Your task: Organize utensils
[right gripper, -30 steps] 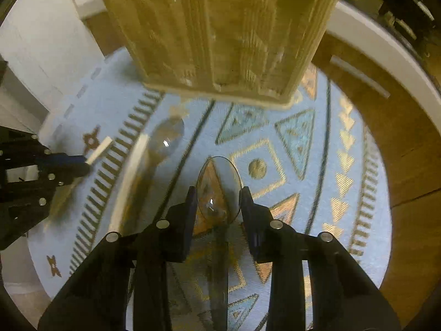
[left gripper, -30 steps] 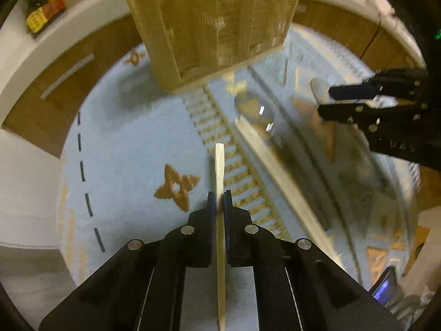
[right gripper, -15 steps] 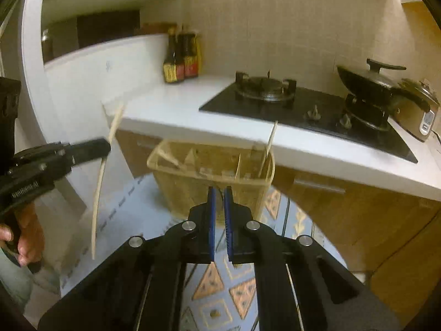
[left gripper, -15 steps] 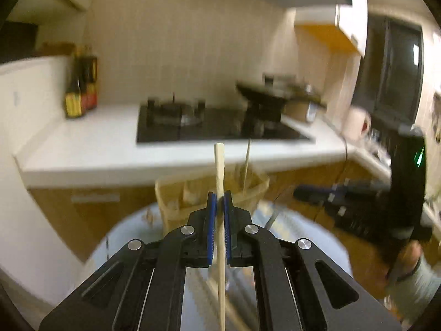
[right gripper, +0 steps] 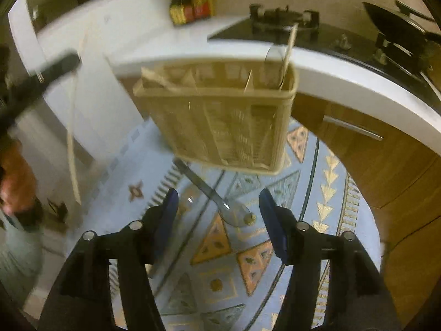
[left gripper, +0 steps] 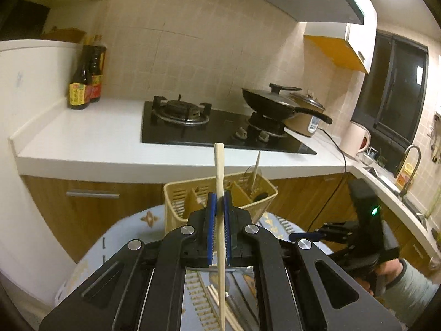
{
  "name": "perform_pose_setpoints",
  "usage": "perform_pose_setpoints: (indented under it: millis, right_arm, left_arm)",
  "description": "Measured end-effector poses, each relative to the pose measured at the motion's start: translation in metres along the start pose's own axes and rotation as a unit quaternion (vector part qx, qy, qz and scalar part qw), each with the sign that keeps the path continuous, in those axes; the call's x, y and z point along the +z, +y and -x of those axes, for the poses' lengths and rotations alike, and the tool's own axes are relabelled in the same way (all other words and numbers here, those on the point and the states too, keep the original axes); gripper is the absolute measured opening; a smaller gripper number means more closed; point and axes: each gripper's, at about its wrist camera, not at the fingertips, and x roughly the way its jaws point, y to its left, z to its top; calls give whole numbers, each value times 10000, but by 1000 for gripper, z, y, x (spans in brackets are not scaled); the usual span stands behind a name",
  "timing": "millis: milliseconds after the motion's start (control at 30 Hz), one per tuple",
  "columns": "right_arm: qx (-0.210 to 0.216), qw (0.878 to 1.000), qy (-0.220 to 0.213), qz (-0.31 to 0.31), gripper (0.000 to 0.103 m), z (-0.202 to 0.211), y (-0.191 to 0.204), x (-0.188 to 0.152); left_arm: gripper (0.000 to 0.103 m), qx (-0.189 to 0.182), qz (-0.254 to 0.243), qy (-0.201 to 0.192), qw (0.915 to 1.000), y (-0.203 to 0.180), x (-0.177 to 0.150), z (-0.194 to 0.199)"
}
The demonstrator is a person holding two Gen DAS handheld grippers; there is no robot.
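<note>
blue patterned tablecloth (right gripper: 209,284) under spread right fingers (right gripper: 275,237), left fingers (left gripper: 210,215) pinching chopstick (left gripper: 219,182)

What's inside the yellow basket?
The basket has dividers. One wooden chopstick and a clear spoon stick up from its right compartment. The walls hide the bottom of every compartment.

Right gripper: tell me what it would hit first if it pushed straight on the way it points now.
Probably the clear spoon lying on the patterned tablecloth, between the open right gripper fingers. The utensil basket sits farther along; depth is blurred, so this is a guess.
</note>
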Motion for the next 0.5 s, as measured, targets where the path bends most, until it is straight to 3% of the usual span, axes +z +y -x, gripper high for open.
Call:
perform_pose_setpoints:
  millis: [167,300,500]
  right_arm:
    - [-174,9966,383,705,55,-40,22,-3]
    - [-262,9921,623,1054,37,-73,30,3]
    - [-236,9887,1008,1081,36,-104,20,7]
  left_arm:
    - [4,12,-155,14,9999,-1,-7,3]
    - [4,30,-234,35,9997,0,-11,2]
    - [4,9,-86,109,9999,12,-15,-3]
